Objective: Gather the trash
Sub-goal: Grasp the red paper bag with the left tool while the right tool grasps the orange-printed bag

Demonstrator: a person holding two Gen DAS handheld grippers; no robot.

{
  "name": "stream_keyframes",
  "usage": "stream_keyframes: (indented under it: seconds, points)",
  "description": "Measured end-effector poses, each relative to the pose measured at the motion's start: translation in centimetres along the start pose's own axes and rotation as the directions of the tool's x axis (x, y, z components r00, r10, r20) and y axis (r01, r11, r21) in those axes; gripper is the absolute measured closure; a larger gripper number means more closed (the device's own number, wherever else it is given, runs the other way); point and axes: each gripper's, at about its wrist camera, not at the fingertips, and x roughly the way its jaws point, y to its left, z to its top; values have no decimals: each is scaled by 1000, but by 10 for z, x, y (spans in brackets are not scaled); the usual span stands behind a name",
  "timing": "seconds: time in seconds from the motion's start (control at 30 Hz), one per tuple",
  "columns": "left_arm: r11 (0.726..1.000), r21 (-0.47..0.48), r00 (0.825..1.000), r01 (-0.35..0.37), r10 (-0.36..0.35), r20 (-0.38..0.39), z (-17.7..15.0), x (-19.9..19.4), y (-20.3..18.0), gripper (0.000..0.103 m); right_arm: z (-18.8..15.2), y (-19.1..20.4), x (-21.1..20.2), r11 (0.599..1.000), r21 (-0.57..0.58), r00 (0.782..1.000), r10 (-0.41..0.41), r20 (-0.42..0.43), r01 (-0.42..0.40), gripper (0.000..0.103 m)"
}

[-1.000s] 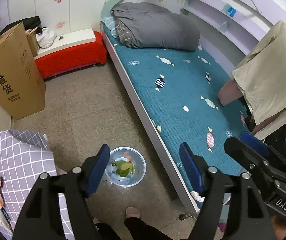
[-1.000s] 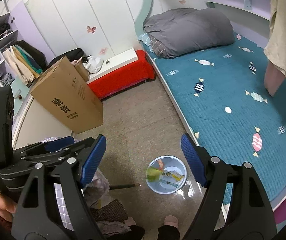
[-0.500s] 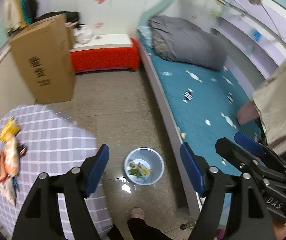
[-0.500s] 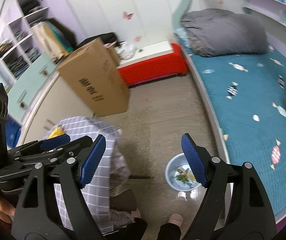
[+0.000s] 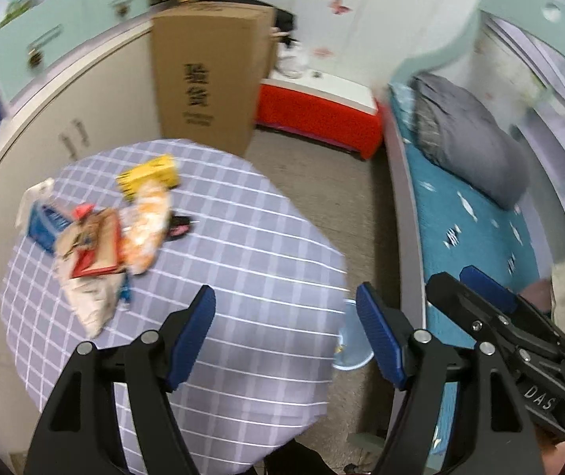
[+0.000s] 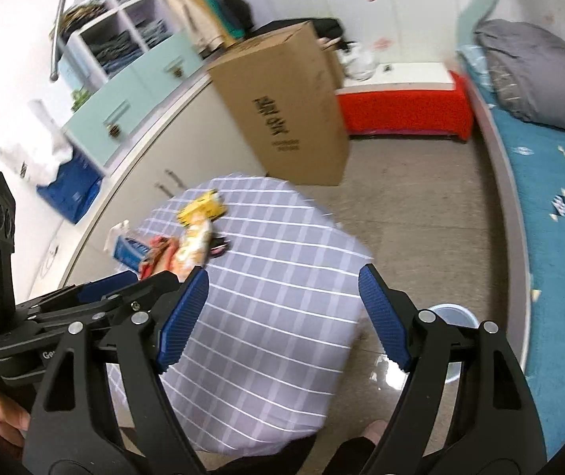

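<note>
Orange snack bag [image 5: 146,233] lies flat; long axis toward cardboard box [image 5: 211,75].

Wrappers [image 5: 124,229] on table [image 5: 243,277], left side

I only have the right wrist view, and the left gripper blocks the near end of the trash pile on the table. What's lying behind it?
Observer: A crumpled white bag lies there on the checked tablecloth.
Operator: Is anything resting on it?
Observer: A red and brown packet overlaps its far end.
Operator: And is the left gripper carrying anything?
Observer: No. The left gripper is open, with nothing between its fingers.
</note>
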Motion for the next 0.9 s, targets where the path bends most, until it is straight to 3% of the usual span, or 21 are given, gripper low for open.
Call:
stream_keyframes:
  seconds: [0.27, 0.57, 0.9]
  points:
    - [993, -117, 999, -17, 12, -37, 20, 16, 94, 31, 3, 65, 65, 999, -32, 996, 27, -81, -29, 26]
    - [988, -146, 990, -56, 36, -134, 38, 64, 188, 31, 9, 102, 141, 1000, 26, 987, 13, -158, -9, 26]
    - [992, -124, 970, -37, 6, -243, 44, 120, 233, 31, 8, 122, 215, 995, 97, 970, 8, -245, 16, 26]
